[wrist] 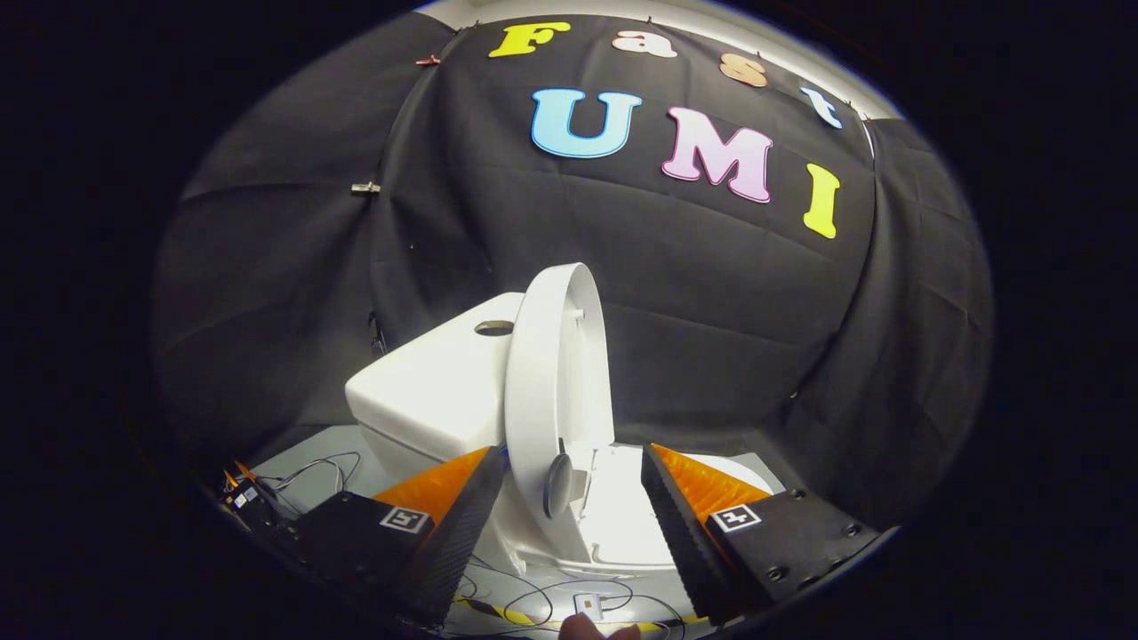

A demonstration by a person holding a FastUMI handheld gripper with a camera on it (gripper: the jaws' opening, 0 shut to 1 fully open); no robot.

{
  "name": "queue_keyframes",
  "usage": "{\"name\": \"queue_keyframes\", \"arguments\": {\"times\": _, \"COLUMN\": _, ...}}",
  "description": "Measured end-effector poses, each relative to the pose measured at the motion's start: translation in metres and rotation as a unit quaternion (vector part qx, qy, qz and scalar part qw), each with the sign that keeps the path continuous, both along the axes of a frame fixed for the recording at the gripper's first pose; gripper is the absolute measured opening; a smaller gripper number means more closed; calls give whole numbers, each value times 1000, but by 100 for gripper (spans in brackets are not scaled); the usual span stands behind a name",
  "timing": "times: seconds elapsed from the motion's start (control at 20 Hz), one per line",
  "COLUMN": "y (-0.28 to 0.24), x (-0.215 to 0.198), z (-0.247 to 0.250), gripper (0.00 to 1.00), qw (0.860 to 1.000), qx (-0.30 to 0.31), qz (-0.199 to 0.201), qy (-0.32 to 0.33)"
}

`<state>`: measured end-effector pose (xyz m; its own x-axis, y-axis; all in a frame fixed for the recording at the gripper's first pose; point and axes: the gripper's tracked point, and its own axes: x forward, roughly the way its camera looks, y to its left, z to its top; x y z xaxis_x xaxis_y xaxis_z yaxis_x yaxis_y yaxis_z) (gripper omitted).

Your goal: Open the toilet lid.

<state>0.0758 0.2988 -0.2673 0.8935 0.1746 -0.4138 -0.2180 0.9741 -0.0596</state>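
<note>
Gripper [573, 484] fingers stood spread apart, holding nothing; toilet lid [551, 391] stood raised upright between them, before the tank [436, 391].

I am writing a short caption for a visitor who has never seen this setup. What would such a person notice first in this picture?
First, the white toilet lid, raised nearly upright, seen edge-on just ahead of the gripper, whose jaws stand open with nothing between them. Behind the lid is the white tank with a round hole on top. Below the fingers, thin cables lie on the pale floor.
</note>
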Motion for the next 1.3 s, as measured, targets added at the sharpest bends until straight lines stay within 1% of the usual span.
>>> {"name": "queue_keyframes", "arguments": {"times": 0.2, "y": -14, "x": -2, "z": 30, "gripper": 99, "qw": 1000, "qx": 17, "qz": 4, "qy": -17}}
{"name": "queue_keyframes", "arguments": {"times": 0.55, "y": -47, "x": -2, "z": 93, "gripper": 99, "qw": 997, "qx": 53, "qz": -8, "qy": -57}}
{"name": "queue_keyframes", "arguments": {"times": 0.85, "y": -83, "x": 0, "z": 125, "gripper": 98, "qw": 994, "qx": 72, "qz": -22, "qy": -77}}
{"name": "queue_keyframes", "arguments": {"times": 1.15, "y": -130, "x": -4, "z": 151, "gripper": 99, "qw": 991, "qx": 61, "qz": -41, "qy": -111}}
{"name": "queue_keyframes", "arguments": {"times": 1.3, "y": -150, "x": -9, "z": 166, "gripper": 99, "qw": 989, "qx": 70, "qz": -47, "qy": -122}}
